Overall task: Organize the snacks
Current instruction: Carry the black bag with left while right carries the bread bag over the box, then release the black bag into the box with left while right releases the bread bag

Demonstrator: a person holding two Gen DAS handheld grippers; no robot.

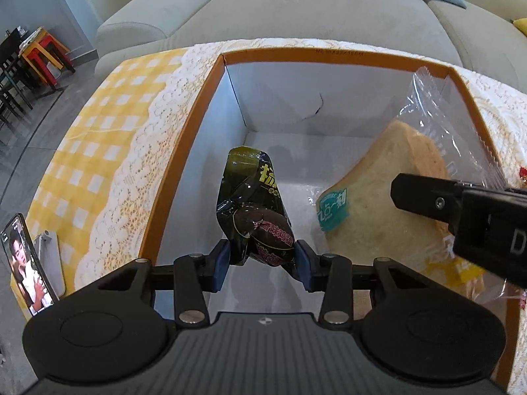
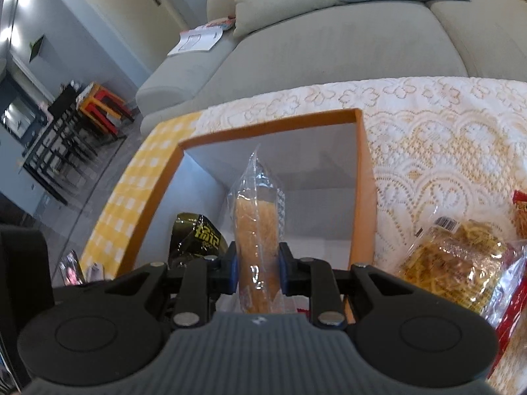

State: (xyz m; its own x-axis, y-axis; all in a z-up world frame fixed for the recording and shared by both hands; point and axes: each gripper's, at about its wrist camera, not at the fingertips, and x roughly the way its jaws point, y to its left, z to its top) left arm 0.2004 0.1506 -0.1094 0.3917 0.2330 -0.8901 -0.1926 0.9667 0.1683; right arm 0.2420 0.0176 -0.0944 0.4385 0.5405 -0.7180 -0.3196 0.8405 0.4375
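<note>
The left wrist view is filled by the left gripper (image 1: 262,261), whose blue-padded jaws are set partly apart and are pressed on the lower end of a crumpled black snack packet with yellow and red lettering (image 1: 253,212). The packet is held inside an orange-rimmed cardboard box with white inner walls (image 1: 184,151), above its pale floor. To its right, inside the same box, a slice of bread in a clear plastic wrapper with a teal label (image 1: 388,191) is seen, with the black right gripper reaching to it from the right edge. In the right wrist view the right gripper (image 2: 257,271) is shown narrowly spread, its blue pads clamped on both faces of the wrapped bread (image 2: 258,230), which is held edge-on and upright over the box (image 2: 364,177). The box is placed on a white lace cloth over yellow checked fabric (image 2: 444,151). Just beside the box, on the lace, a clear bag of yellow noodle-like snacks (image 2: 451,256) is lying.
</note>
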